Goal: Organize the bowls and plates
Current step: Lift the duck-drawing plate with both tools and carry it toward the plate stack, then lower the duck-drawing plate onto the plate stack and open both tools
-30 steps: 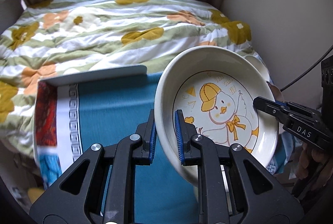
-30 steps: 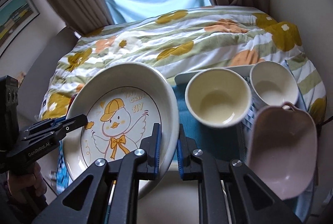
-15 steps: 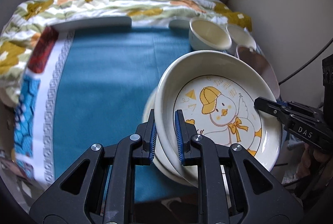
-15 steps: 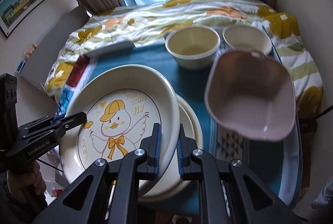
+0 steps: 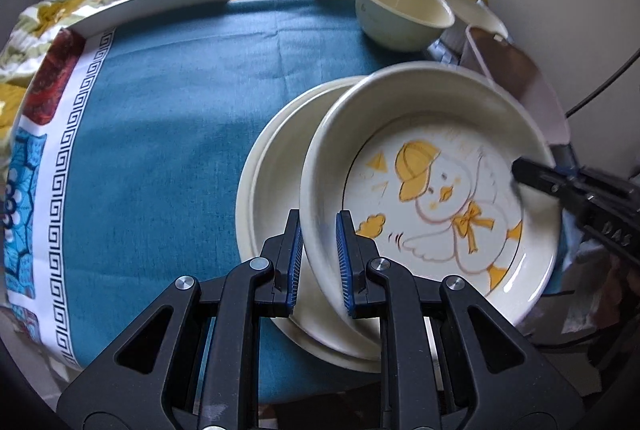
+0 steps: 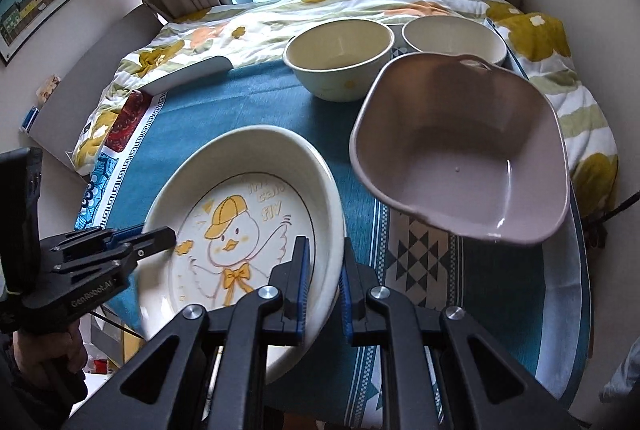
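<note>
Both claws are gripping the cream ceramic duck-printed plate (image 5: 432, 190): left claw (image 5: 318, 262) pinching its lower-left rim, right claw (image 6: 323, 284) clamping its lower-right rim.

Cream plate (image 5: 440, 158) bears a yellow-capped duck; teal cloth (image 5: 180, 102); mauve bowl (image 6: 464, 146)

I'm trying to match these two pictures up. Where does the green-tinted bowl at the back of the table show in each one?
Left wrist view: the pale green bowl sits top right of centre, on the blue cloth, behind the duck plate.
Right wrist view: the same bowl is upper middle, left of a white bowl.
Shared landmark: the duck plate, gripped at opposite rims by both grippers.
</note>
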A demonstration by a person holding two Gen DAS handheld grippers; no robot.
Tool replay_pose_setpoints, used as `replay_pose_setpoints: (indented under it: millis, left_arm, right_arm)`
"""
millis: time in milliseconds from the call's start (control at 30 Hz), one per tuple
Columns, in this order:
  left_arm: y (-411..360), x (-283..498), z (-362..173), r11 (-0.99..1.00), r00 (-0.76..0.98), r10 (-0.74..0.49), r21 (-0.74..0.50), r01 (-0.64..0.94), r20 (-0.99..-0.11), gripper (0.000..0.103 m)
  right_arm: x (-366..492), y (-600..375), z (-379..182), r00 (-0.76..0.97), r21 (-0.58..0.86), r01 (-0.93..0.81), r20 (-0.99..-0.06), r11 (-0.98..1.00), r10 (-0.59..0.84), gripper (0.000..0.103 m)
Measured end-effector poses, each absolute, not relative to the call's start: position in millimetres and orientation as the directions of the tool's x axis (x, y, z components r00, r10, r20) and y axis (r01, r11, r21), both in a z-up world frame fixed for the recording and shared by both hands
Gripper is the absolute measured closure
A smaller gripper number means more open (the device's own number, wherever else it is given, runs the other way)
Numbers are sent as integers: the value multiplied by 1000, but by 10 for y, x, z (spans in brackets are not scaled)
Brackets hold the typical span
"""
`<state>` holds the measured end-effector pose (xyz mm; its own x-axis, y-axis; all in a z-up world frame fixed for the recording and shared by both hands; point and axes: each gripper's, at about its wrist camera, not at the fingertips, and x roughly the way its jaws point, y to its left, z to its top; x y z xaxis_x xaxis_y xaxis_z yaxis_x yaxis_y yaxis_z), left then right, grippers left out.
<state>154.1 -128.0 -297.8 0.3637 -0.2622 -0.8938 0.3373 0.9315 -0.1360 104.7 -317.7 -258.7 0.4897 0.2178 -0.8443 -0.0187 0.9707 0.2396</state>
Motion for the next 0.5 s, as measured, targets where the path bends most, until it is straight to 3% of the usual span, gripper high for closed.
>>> replay_pose_setpoints:
  millis: [500]
  left_arm:
    - [-1362, 1536, -2928, 931, 410, -162, -2, 364, -898, 89]
  right_arm:
    - [1108, -3139, -2624, 487, 239, -33, -844, 970, 225, 90]
